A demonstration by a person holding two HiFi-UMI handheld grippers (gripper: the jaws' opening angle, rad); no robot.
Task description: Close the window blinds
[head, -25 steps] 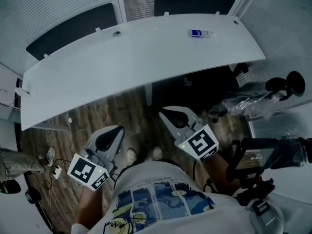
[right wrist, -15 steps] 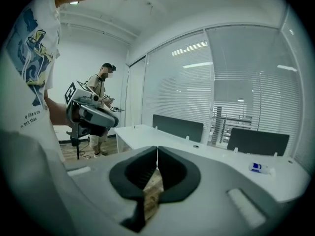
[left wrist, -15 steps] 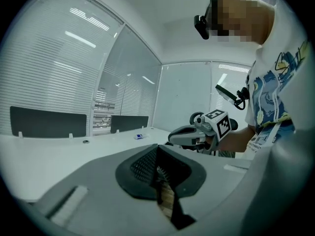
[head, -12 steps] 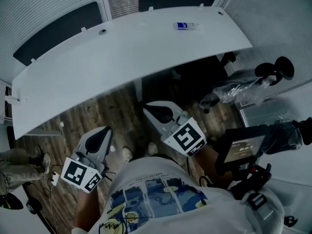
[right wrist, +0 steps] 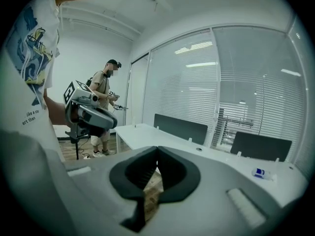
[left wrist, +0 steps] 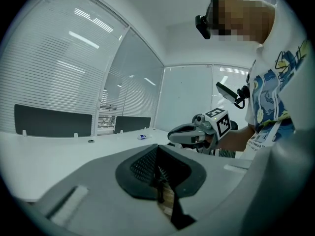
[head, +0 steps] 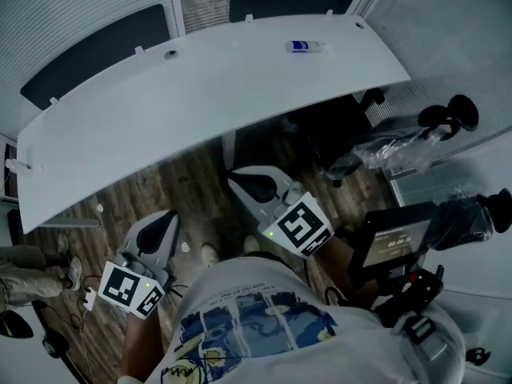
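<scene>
The window blinds [head: 72,2] hang behind the white desk, slats lowered; in the right gripper view the blinds [right wrist: 246,82] show a brighter strip low in the middle pane. My left gripper [head: 169,216] is held low over the wooden floor, short of the desk's near edge, jaws shut with nothing in them. My right gripper [head: 234,179] sits beside it, a bit higher and nearer the desk, also shut and empty. In their own views the left gripper [left wrist: 158,173] and the right gripper [right wrist: 156,168] show closed jaws pointing toward the desk. Neither touches the blinds.
A long curved white desk [head: 200,94] lies between me and the window, with a small blue-and-white item [head: 306,46] on it and dark screens [head: 96,50] along its back. A monitor rig [head: 396,246] and a wrapped chair [head: 392,154] stand right. Another person [right wrist: 104,107] stands left.
The head view has swung, so the desk sits more to the left and up. Both grippers have drifted down and left in the view and stayed shut.
</scene>
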